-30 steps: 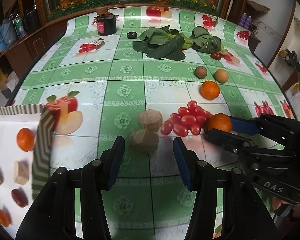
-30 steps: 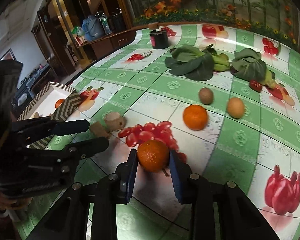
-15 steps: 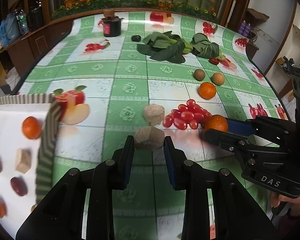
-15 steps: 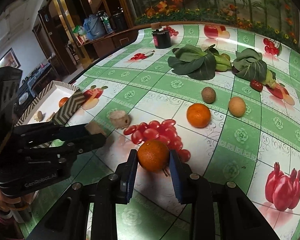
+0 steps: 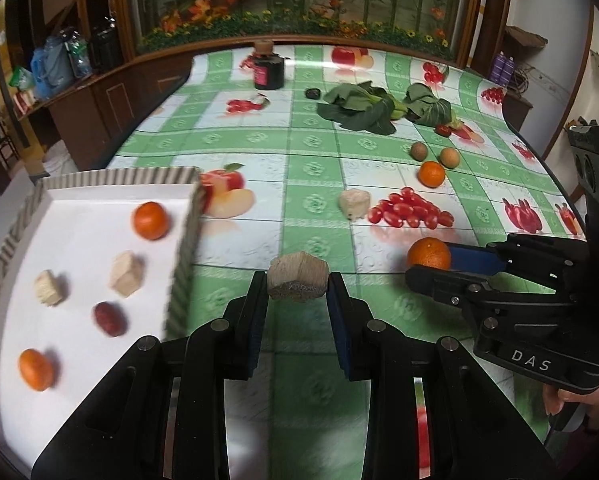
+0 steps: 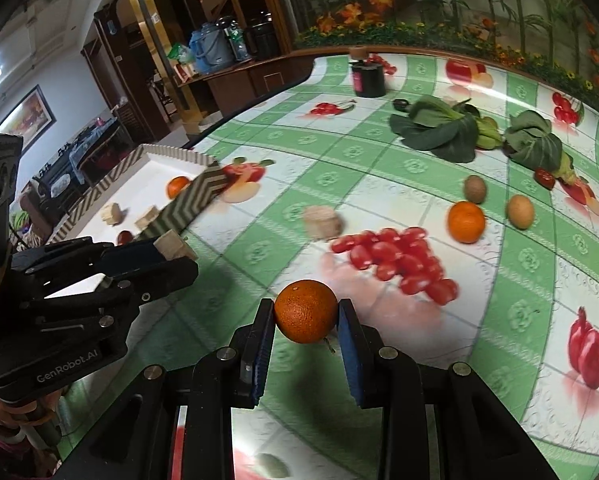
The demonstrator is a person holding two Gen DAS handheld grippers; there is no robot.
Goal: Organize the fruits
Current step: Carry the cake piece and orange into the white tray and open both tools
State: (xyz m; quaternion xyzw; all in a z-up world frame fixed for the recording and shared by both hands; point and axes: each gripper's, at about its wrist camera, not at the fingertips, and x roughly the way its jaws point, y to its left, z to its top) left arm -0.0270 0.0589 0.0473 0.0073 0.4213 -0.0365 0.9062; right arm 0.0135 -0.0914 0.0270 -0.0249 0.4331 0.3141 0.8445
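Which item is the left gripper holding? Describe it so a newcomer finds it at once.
Start at the white tray with the striped rim at the table's left edge. Just right of its near corner, the left gripper is shut on a tan faceted block, lifted off the green checked cloth. Unlike the paler block beside the red grape tomatoes, it is clamped between blue pads.

Seen from the left wrist, the zigzag-rimmed white cardboard tray [image 5: 183,248] sits at the table's left edge; the cluster of red cherry tomatoes [image 5: 413,210] lies well to its right, a beige wooden chunk [image 5: 353,204] just beside them, nearer the tray.
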